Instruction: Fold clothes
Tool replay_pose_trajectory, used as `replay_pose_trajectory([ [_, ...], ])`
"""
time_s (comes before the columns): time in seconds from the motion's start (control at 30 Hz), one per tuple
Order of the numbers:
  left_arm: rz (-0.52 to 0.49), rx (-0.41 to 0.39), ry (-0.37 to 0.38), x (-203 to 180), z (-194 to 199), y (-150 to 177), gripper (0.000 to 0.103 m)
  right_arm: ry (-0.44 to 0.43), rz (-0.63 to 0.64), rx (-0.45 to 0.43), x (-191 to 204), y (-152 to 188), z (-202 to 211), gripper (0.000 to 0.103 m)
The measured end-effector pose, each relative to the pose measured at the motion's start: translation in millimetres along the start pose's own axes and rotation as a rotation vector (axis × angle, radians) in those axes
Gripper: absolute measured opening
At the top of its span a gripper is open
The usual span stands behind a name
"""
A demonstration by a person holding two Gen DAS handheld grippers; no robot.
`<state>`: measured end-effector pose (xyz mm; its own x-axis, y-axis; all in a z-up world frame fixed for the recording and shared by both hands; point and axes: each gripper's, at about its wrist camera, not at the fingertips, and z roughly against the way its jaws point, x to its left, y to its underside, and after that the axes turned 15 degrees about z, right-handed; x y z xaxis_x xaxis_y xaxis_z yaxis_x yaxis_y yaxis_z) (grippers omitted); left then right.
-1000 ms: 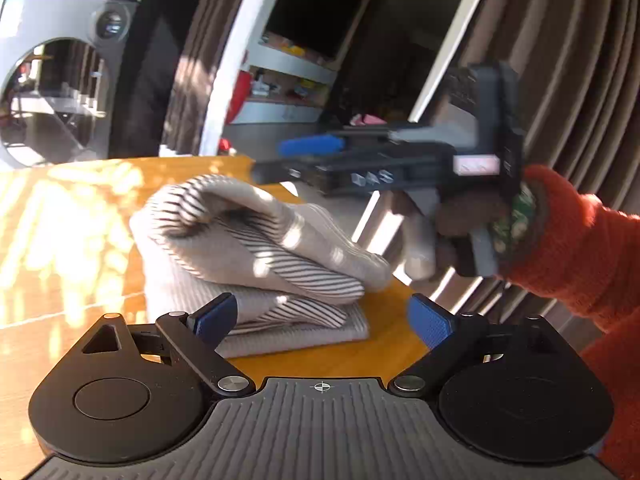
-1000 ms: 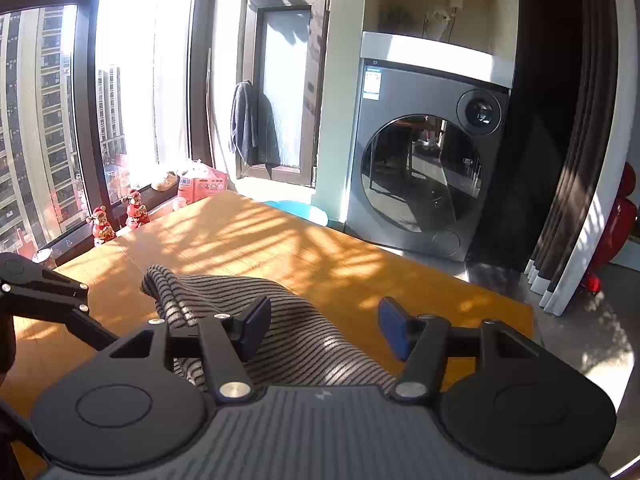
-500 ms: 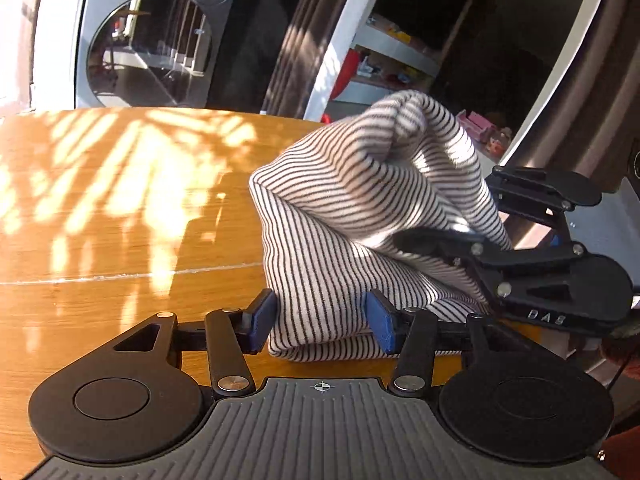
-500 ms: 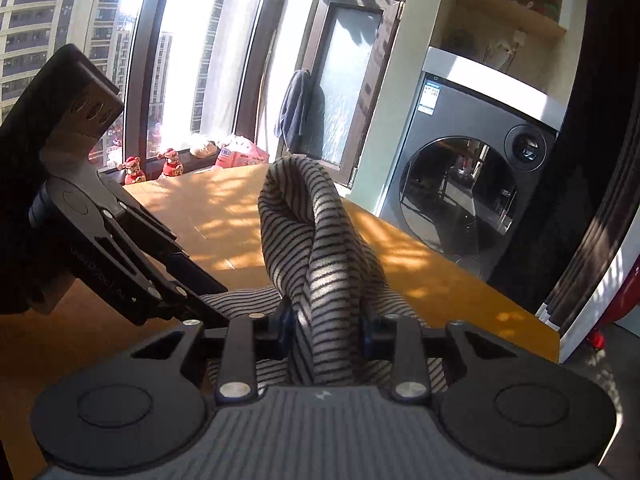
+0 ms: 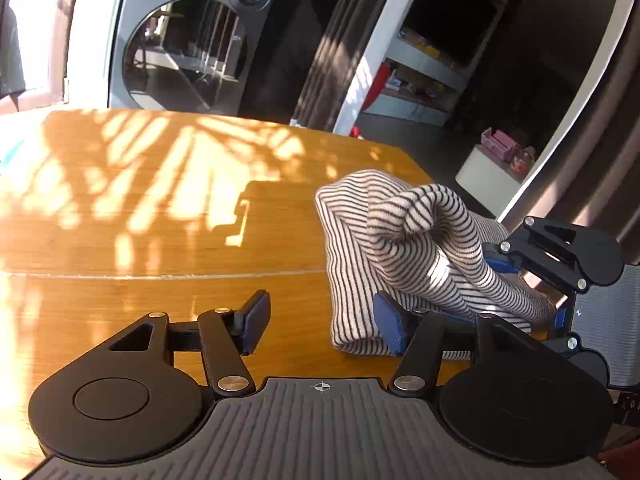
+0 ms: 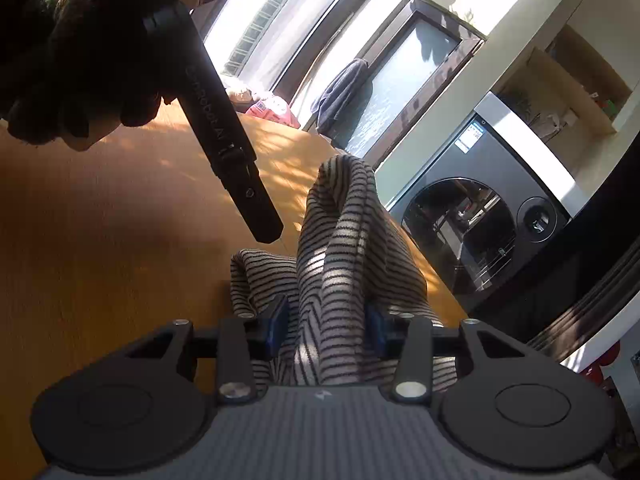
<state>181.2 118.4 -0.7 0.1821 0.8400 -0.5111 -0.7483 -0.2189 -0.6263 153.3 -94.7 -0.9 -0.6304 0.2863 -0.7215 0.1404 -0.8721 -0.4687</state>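
Up close, the right gripper (image 6: 326,328) had a raised fold of the striped cloth (image 6: 344,248) between its blue pads. Its jaws had just been opening a little, and the left pad (image 6: 276,322) showed a sliver of gap while the right one lay against the fabric; whether the pads pressed could not be told. The cloth rose in a tall ridge ahead of the jaws and spilled left onto the table (image 6: 100,232).

The left gripper (image 5: 320,322) stood partly open, its jaws also just widening. Its right pad (image 5: 390,326) touched the near edge of the cloth (image 5: 404,248); its left pad (image 5: 254,320) hung over bare wood, apart from the fabric. The cloth sat bunched at the right of the table (image 5: 140,216), near its far corner.

Sun and shadow streaked the wood. A washer (image 5: 188,40) stood beyond the far edge. A gloved hand (image 6: 72,52) held the left gripper's handle, high at left in the right camera's view.
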Motion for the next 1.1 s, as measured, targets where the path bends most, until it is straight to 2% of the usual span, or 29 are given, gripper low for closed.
replay_pose_trajectory([
  [0.13,-0.018,-0.129,0.086,-20.7,40.8,-19.6,0.062,-0.002,0.019,0.012,1.2,-2.8,-1.5,0.044],
  [0.2,-0.052,-0.186,0.153,-41.9,55.1,-26.8,0.062,0.003,0.03,0.017,3.9,-4.3,-1.5,0.045],
  [0.27,-0.071,-0.194,0.226,-61.4,56.0,-30.0,0.061,0.006,0.035,0.019,7.0,-5.2,-1.2,0.048],
  [0.33,-0.089,-0.149,0.269,-76.4,41.5,-28.6,0.061,-0.008,0.026,0.018,6.8,-5.0,0.9,0.054],
  [0.4,-0.106,-0.084,0.243,-82.7,13.6,-21.4,0.058,-0.034,0.016,0.015,3.6,-3.9,5.2,0.071],
  [0.5,-0.066,0.003,0.179,-68.9,-24.4,-7.9,0.052,-0.101,-0.052,-0.006,-12.5,1.0,22.2,0.086],
  [0.53,-0.054,0.016,0.164,-62.6,-32.3,-3.5,0.052,-0.127,-0.094,-0.021,-21.5,3.8,30.3,0.089],
  [0.6,-0.038,0.016,0.149,-51.0,-39.4,3.2,0.052,-0.154,-0.203,-0.068,-45.7,11.5,49.0,0.102],
  [0.7,0.007,0.019,0.173,-41.0,-39.0,2.8,0.053,-0.162,-0.394,-0.125,-81.0,28.8,64.8,0.103],
  [0.77,0.009,0.016,0.174,-38.4,-39.0,4.0,0.054,-0.142,-0.519,-0.116,-96.5,45.8,61.0,0.103],
  [0.8,0.005,0.012,0.171,-38.2,-39.8,5.4,0.054,-0.132,-0.558,-0.079,-97.7,55.5,53.5,0.103],
  [0.9,0.008,0.012,0.178,-35.3,-41.8,11.4,0.054,-0.13,-0.535,0.095,-81.2,79.3,14.1,0.103],
  [0.97,0.007,0.006,0.175,-34.2,-41.1,14.6,0.054,-0.125,-0.608,0.046,-68.0,96.4,14.2,0.103],
  [1.1,0.001,-0.009,0.164,-36.0,-39.7,18.6,0.054,-0.087,-0.654,0.044,-61.7,101.0,19.5,0.103],
])
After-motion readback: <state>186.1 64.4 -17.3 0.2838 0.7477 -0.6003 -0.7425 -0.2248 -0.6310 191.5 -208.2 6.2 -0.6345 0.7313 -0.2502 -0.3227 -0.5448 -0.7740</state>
